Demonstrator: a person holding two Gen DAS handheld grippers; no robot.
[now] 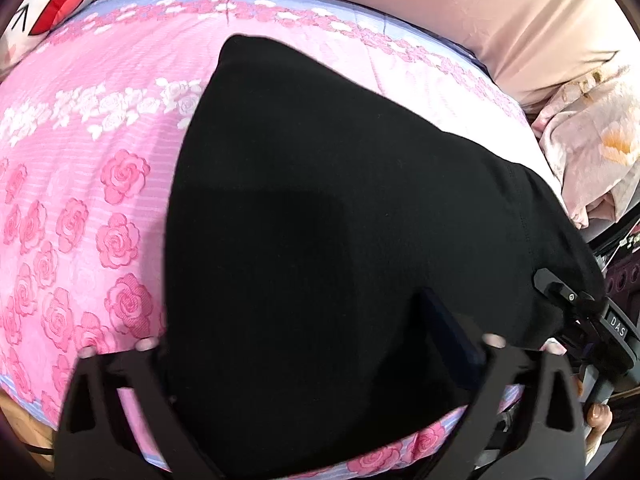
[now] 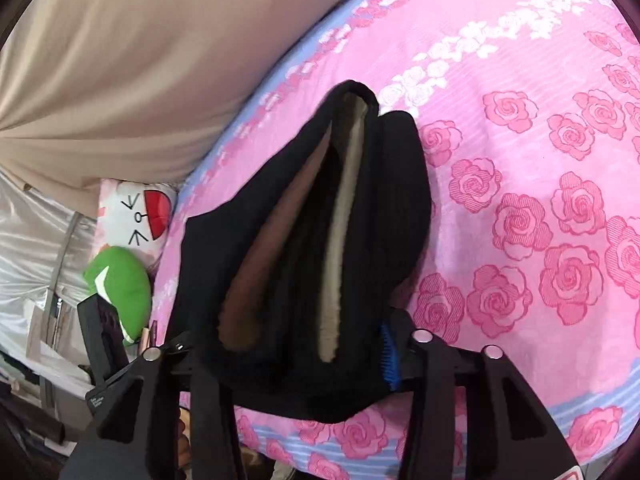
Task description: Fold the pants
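The black pants (image 1: 320,216) hang and drape over a pink rose-print bed cover (image 1: 80,184). In the left wrist view the cloth covers the space between my left gripper's (image 1: 320,356) fingers, which look shut on the pants' near edge. My right gripper shows at the right edge of that view (image 1: 560,296), holding the same edge. In the right wrist view the pants (image 2: 304,240) hang bunched between my right gripper's (image 2: 304,364) fingers, with the open waistband and pale lining facing the camera. A blue pad (image 2: 388,360) presses the cloth.
A beige curtain (image 1: 480,12) hangs behind the bed. A white cushion with a red mouth (image 2: 140,216) and a green plush (image 2: 124,284) lie at the bed's edge. A floral quilt (image 1: 592,148) is bunched at the right. Clutter (image 2: 36,360) stands beside the bed.
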